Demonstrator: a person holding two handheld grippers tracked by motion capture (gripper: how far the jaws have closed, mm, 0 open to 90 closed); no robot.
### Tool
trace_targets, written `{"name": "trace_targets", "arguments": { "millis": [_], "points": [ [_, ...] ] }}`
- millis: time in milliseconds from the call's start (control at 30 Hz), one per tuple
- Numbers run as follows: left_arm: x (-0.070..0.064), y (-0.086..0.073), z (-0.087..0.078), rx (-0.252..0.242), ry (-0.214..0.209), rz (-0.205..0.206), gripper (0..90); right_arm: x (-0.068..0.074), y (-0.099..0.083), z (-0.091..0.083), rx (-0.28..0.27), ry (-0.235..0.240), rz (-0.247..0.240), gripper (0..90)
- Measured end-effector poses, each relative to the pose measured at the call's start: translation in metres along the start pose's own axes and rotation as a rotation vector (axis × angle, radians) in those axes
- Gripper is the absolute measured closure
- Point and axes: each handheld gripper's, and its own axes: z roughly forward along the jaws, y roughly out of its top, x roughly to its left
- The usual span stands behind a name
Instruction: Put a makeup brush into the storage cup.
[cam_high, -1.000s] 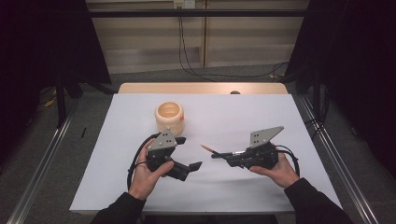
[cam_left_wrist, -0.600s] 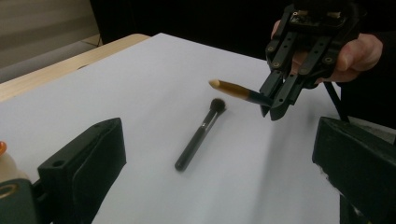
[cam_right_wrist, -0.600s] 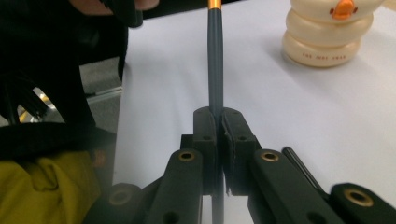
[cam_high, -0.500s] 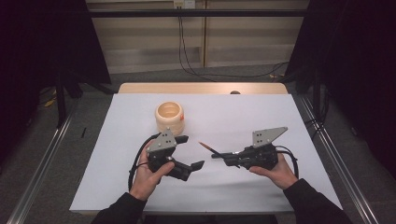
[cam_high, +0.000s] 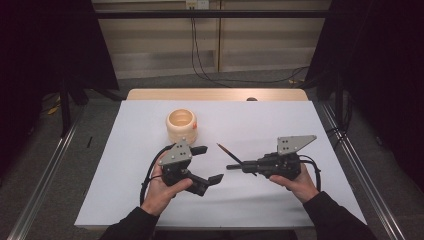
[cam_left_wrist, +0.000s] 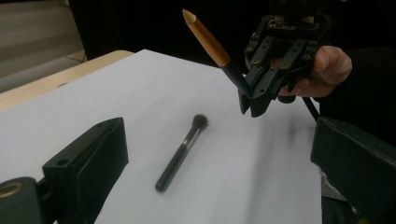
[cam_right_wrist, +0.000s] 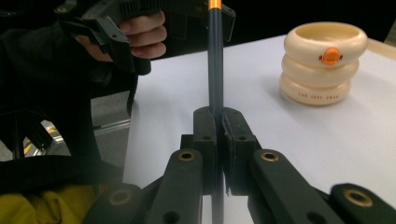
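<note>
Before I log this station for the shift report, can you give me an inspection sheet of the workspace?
Surface: white table top, bare but for the items below.
Job's things: pen, orange-and-dark shaft, clamped in the right hand-held gripper; a makeup brush lies flat on the sheet; cream ringed holder stands upright at the far left, apart from both.
Clutter: nothing seen.
Grippers: right shut on the pen; left hand-held gripper open, holding nothing.
Cables: black cable loops from the left gripper; wires hang behind the table.
Surroundings: grey floor, metal rails at the sides, dark curtains.
</note>
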Motion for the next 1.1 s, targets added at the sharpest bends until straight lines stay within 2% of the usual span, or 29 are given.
{"name": "trace_targets", "arguments": {
  "millis": [67,133,200,267,300,433,533,600,633,700,800,833,867,900,933,967,1000,1033,1100],
  "points": [
    [-0.002,0.002,0.001,-0.010,-0.018,-0.003,4.0,0.000,0.001,-0.002,-0.014,-0.010,0.002,85.4],
    [-0.004,0.003,0.003,-0.012,-0.003,0.004,4.0,0.000,0.001,-0.002,-0.033,0.005,0.008,85.4],
    [-0.005,0.004,0.004,-0.022,-0.009,-0.012,4.1,0.000,0.001,-0.001,-0.042,0.001,0.011,85.3],
    [-0.004,0.004,0.005,-0.053,-0.027,-0.030,4.4,0.000,0.002,0.000,-0.054,0.012,0.012,85.4],
    [-0.004,0.005,0.006,-0.053,-0.011,-0.033,4.4,0.001,0.002,0.001,-0.056,0.012,0.011,85.3],
    [-0.005,0.008,0.008,-0.081,-0.021,-0.054,5.5,0.002,0.003,0.003,-0.067,0.025,0.014,85.4],
    [-0.007,0.012,0.008,-0.087,-0.007,-0.059,7.2,0.003,0.002,0.005,-0.066,0.031,0.014,85.4],
    [-0.009,0.015,0.008,-0.088,-0.020,-0.043,12.0,0.003,0.002,0.006,-0.065,0.034,0.011,85.3],
    [-0.009,0.017,0.007,-0.103,-0.013,-0.045,13.2,0.003,0.002,0.006,-0.064,0.032,0.009,85.3],
    [-0.007,0.020,0.007,-0.115,-0.010,-0.045,21.8,0.003,0.002,0.007,-0.067,0.031,0.010,85.3],
    [-0.007,0.026,0.011,-0.107,0.013,-0.049,24.9,0.003,0.002,0.007,-0.066,0.020,0.012,85.3],
    [-0.007,0.027,0.012,-0.105,-0.004,-0.045,27.9,0.003,0.002,0.007,-0.059,0.014,0.007,85.3],
    [-0.007,0.027,0.013,-0.105,-0.012,-0.055,32.9,0.003,0.001,0.007,-0.059,0.008,0.005,85.3],
    [-0.007,0.027,0.014,-0.110,-0.003,-0.058,36.0,0.002,0.001,0.007,-0.063,0.006,0.009,85.3],
    [-0.007,0.027,0.015,-0.112,-0.001,-0.075,36.5,0.002,0.001,0.006,-0.063,0.007,0.011,85.4],
    [-0.006,0.026,0.015,-0.106,-0.003,-0.072,40.7,0.002,0.001,0.006,-0.064,0.007,0.010,85.3],
    [-0.006,0.026,0.016,-0.106,0.016,-0.076,43.6,0.002,0.001,0.006,-0.066,0.006,0.011,85.3],
    [-0.005,0.025,0.016,-0.104,0.007,-0.074,44.8,0.003,0.001,0.006,-0.066,0.006,0.011,85.3],
    [-0.004,0.023,0.014,-0.119,0.025,-0.089,51.7,0.003,0.001,0.006,-0.065,-0.001,0.010,85.4]
  ]
}}
